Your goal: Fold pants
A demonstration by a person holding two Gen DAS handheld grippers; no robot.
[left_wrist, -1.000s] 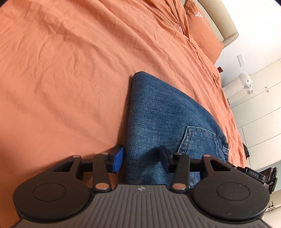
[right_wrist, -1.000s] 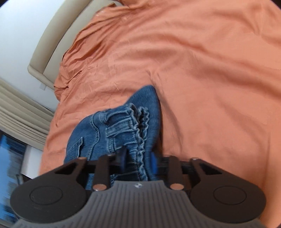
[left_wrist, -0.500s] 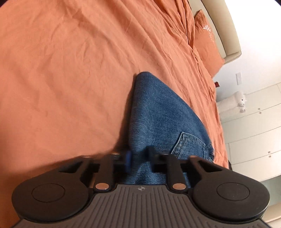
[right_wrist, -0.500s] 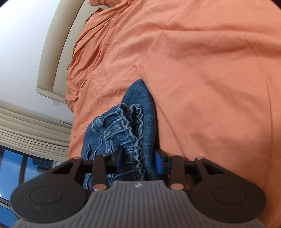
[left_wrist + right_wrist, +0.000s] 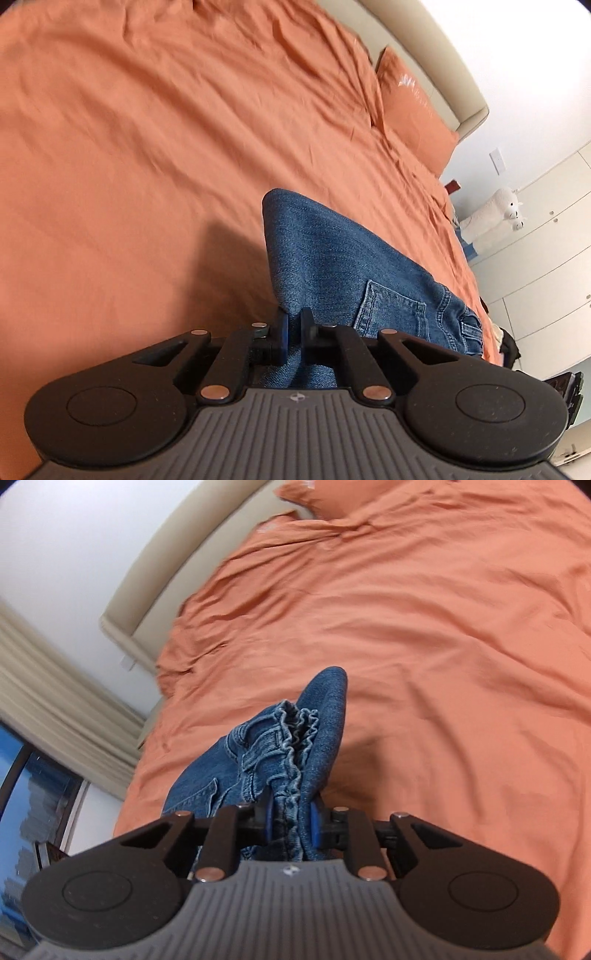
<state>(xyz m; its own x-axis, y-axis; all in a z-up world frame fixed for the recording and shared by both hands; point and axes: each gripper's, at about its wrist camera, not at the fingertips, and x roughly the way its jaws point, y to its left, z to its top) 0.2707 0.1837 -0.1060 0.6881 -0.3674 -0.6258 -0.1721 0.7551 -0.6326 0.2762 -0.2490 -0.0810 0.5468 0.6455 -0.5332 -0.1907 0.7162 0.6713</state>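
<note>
We pinch the folded blue denim pants (image 5: 332, 258) in both our left gripper (image 5: 291, 330) and right gripper (image 5: 290, 818), jaws clamped narrow, above the orange bedsheet (image 5: 147, 147).

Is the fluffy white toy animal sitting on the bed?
No, the toy animal stands past the bed, by the white cupboards.

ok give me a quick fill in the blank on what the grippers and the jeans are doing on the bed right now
1. The left gripper is shut on the blue ____.
2. The jeans hang over an ____ bedsheet.
3. The right gripper clamps the bunched ____ edge of the jeans.
4. Beside the white cupboards stands a plush ____.

Missing words: jeans; orange; frayed; alpaca
</note>
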